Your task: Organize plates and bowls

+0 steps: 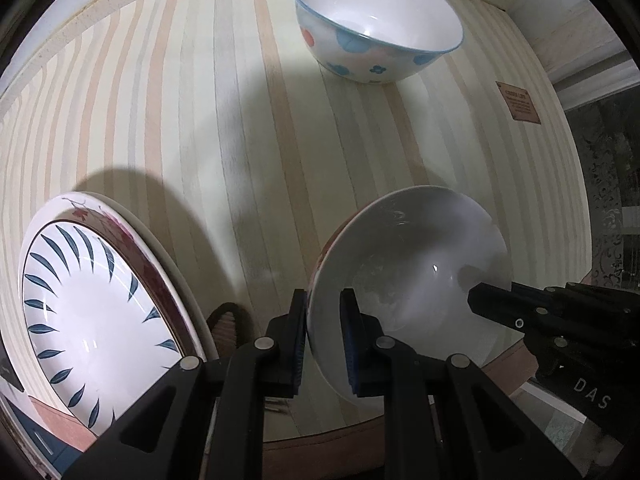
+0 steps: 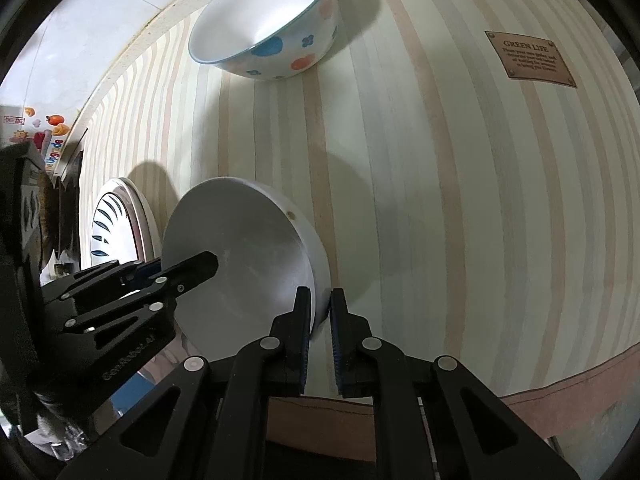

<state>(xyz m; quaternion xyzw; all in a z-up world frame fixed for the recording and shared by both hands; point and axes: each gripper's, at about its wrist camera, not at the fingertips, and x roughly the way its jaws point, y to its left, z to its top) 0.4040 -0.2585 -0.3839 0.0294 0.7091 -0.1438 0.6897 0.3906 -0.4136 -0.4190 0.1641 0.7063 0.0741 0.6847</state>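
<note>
Both hand-held grippers clamp the rim of one white bowl (image 1: 408, 276), tilted above the striped worktop (image 1: 224, 128): the left hand-held gripper (image 1: 323, 344) on one side, the right hand-held gripper (image 2: 320, 336) on the opposite side. The bowl looks like stiff, glazed ceramic, probably slippery and fragile, so the rim seems the safest hold. Stacked plates (image 1: 92, 304) lie nearby.

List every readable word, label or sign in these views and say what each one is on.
"GREEN LIFE": heading on the brown tag fixed to the striped tablecloth.
Smaller lines under that heading: too small to read.
"DAS": white letters on the black body of the right tool, seen from the left wrist view.
Embossed lettering on the left tool body: too blurred to read.
Stickers at the far left: unreadable.
</note>
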